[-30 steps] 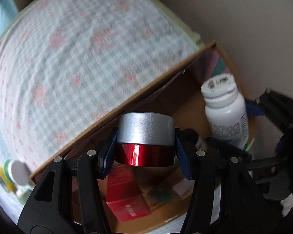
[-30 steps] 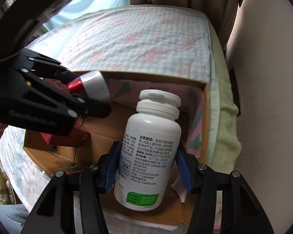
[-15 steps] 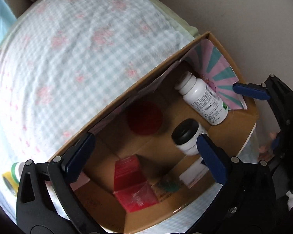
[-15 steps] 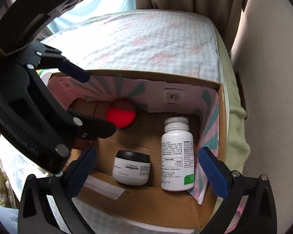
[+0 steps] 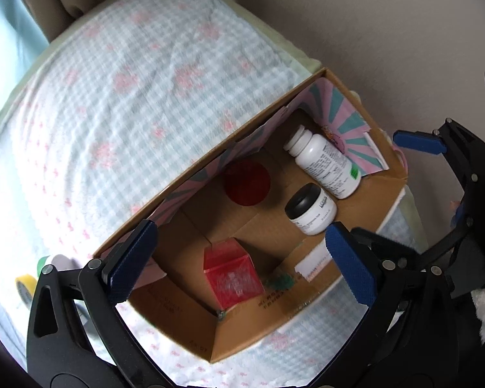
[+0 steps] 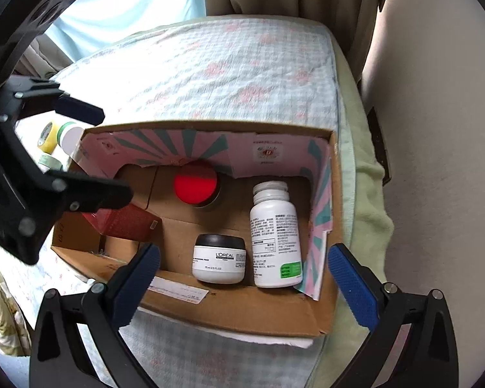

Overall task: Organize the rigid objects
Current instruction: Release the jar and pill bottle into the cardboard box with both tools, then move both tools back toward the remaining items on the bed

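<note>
Both claws, left (image 5: 239, 258) and right (image 6: 242, 278), hang released above the brown cardboard box (image 6: 242, 317) on the bed (image 6: 229, 64), holding a white pill bottle (image 6: 274, 236), a black-lidded white jar (image 6: 219, 262), a round red jar (image 6: 195, 185) and a red carton (image 5: 231, 273).

We see 4 items inside the open cardboard box (image 6: 229, 310). A white pill bottle (image 6: 274, 237) lies on its side along the box's right wall, cap toward the far wall. Just beside it rests a white L'Oréal jar (image 6: 219, 263) with a black lid, near the front edge. A red jar (image 6: 195, 184) sits against the far wall (only its red face shows). A red carton (image 5: 231, 274) sits by the left end.
</note>
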